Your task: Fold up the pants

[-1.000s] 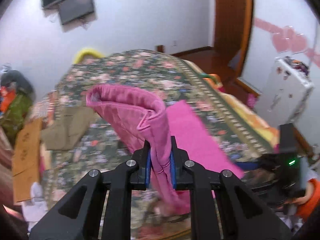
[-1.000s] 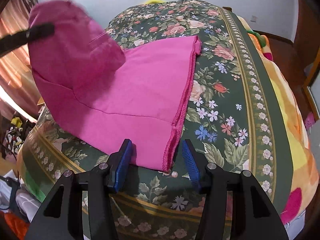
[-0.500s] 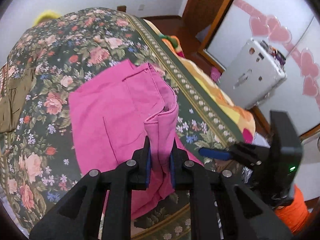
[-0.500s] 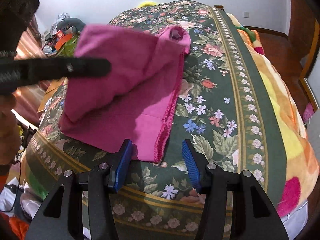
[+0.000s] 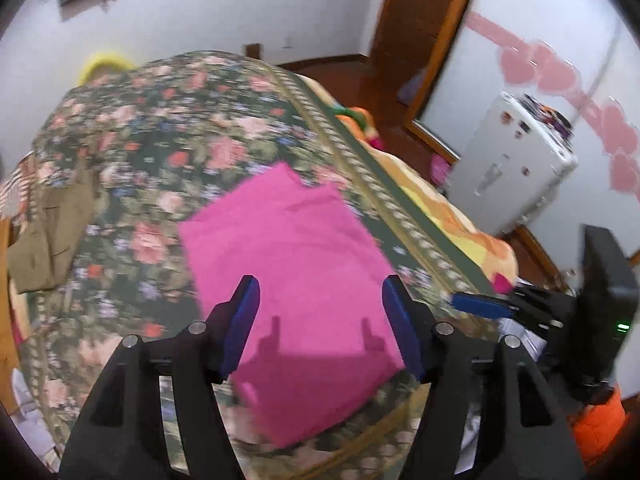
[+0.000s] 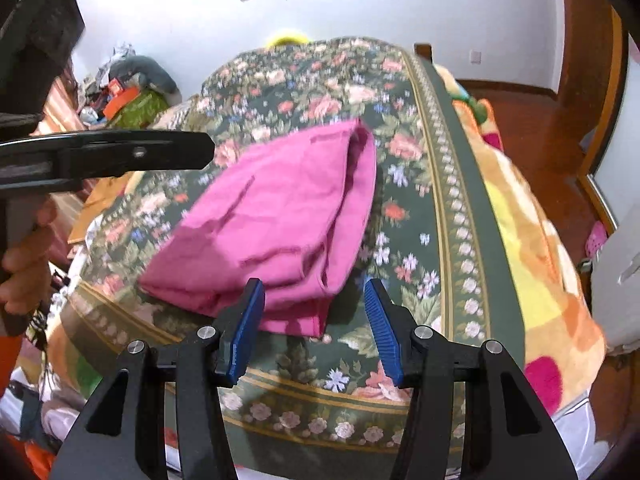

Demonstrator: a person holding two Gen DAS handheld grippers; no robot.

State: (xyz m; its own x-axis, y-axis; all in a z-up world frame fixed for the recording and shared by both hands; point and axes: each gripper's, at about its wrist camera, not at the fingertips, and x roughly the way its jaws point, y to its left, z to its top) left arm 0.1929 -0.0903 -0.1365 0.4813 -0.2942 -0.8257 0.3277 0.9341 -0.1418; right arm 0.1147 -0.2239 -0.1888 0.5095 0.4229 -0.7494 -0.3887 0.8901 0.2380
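The pink pants (image 5: 296, 272) lie folded into a thick rectangle on the floral bedspread (image 5: 168, 152), near the bed's front edge; they also show in the right wrist view (image 6: 280, 216). My left gripper (image 5: 320, 300) is open and empty, held above the near part of the fold. My right gripper (image 6: 314, 300) is open and empty, just in front of the fold's near right corner. The left gripper shows as a dark bar (image 6: 120, 156) at the left of the right wrist view.
A brown garment (image 5: 52, 236) lies on the bed's left side. The bed's right edge drops to an orange and yellow blanket (image 6: 532, 240) and a wooden floor. A white case (image 5: 512, 168) stands by the wall at the right. Clutter (image 6: 128, 88) sits past the bed's left side.
My left gripper carried the pants' end over onto the rest, let go and opened. It has risen clear of the fold. The right gripper stayed open near the front corner.
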